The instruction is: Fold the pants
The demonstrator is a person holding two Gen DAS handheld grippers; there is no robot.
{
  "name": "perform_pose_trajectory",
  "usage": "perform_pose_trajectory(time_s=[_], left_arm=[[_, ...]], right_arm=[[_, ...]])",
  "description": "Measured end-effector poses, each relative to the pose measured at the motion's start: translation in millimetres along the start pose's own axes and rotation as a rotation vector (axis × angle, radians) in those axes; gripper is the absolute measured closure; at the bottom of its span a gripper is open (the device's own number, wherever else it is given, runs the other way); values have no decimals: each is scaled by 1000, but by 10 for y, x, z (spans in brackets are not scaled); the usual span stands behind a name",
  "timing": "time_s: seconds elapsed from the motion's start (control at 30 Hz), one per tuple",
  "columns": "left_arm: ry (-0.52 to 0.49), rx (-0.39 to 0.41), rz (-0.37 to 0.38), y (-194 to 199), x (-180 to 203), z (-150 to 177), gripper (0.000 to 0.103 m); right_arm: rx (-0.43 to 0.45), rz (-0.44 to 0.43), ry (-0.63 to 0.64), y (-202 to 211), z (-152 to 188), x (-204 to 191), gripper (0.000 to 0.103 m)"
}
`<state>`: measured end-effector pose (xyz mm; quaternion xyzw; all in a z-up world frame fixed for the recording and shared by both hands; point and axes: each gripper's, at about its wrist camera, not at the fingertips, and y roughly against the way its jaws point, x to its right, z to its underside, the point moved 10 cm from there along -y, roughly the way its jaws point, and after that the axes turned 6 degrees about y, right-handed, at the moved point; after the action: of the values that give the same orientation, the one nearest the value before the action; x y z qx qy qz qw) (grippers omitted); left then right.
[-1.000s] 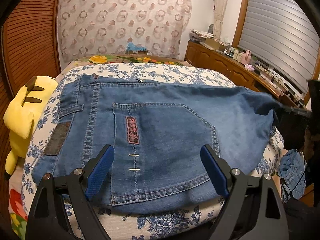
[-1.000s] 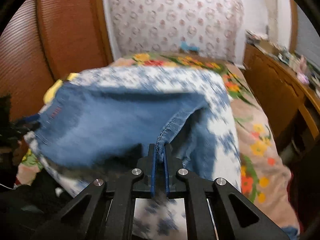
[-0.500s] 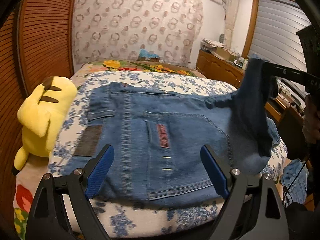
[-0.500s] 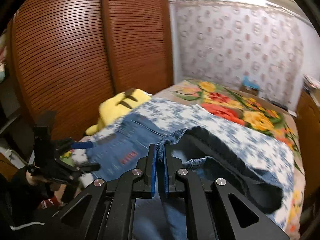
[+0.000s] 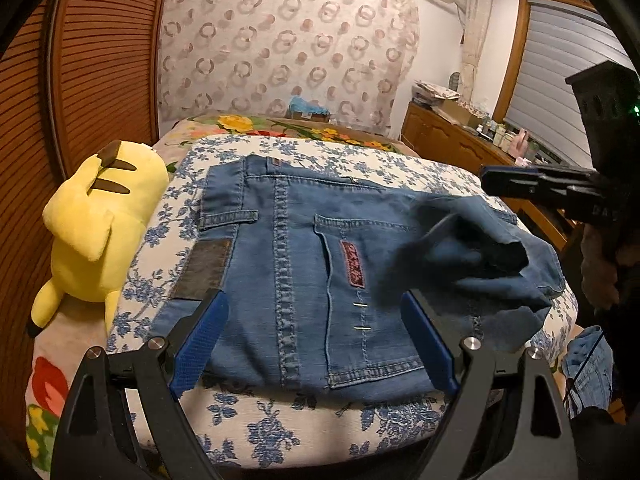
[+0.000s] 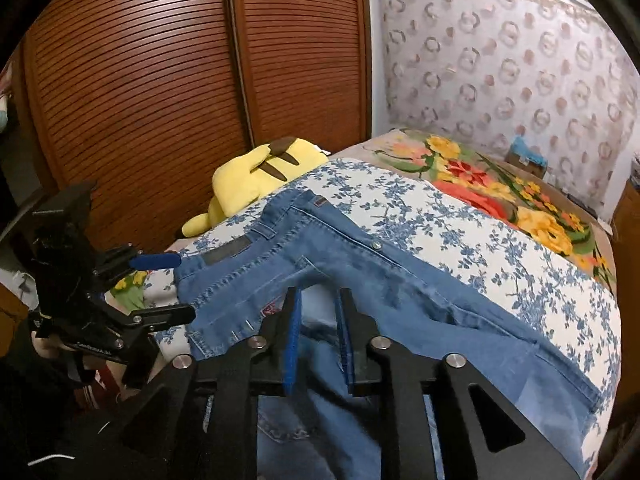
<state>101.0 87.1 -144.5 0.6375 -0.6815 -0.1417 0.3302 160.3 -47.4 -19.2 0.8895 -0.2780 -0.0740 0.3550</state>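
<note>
Now the right gripper (image 6: 318, 336) has just let go, jaws opening; the leg flops over the jeans (image 5: 304, 268). Left gripper (image 5: 316, 344) jaws spread wide. Soft, heavy denim; grab the hem.

Slatted wooden doors (image 6: 168, 92), ring-patterned wall covering (image 5: 288, 40), wooden sideboard (image 5: 452, 140), shuttered window (image 5: 568, 56).

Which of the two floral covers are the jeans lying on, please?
The white cover with blue flowers; the jeans lie on it. The other cover, with red and yellow flowers, lies beyond, toward the wall.
</note>
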Motion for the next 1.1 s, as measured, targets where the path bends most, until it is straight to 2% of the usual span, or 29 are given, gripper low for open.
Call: perform_pose_trajectory(time_s=[0.07, 0.23, 0.33, 0.5, 0.67, 0.73, 0.8, 0.83, 0.97, 1.0, 1.1], left_arm=[[-7, -4, 7, -26, 39, 7, 15], [-41, -14, 21, -116, 175, -17, 15], [-62, -19, 29, -190, 268, -64, 15], [-88, -32, 83, -358, 473, -172, 15], [-101, -76, 107, -626, 605, -214, 28], [-105, -98, 104, -737, 633, -215, 41], [-98, -123, 107, -842, 646, -203, 46], [-98, -127, 106, -860, 665, -189, 51], [-123, -130, 101, -910, 722, -164, 61], [-128, -127, 98, -907, 733, -159, 69], [-127, -119, 108, -884, 747, -153, 80]], right_arm=[[11, 22, -4, 65, -60, 46, 71], [21, 84, -20, 141, -27, 151, 65], [21, 124, -34, 190, 99, 251, 61], [-16, 182, -115, 236, 366, 417, 59], [-53, 204, -176, 239, 589, 434, 54], [-61, 203, -210, 232, 665, 434, 53], [-73, 193, -240, 219, 711, 438, 52], [-80, 193, -248, 187, 736, 455, 51], [-110, 180, -285, 98, 821, 434, 51], [-117, 170, -298, 70, 827, 439, 51], [-134, 143, -340, -6, 874, 453, 51]])
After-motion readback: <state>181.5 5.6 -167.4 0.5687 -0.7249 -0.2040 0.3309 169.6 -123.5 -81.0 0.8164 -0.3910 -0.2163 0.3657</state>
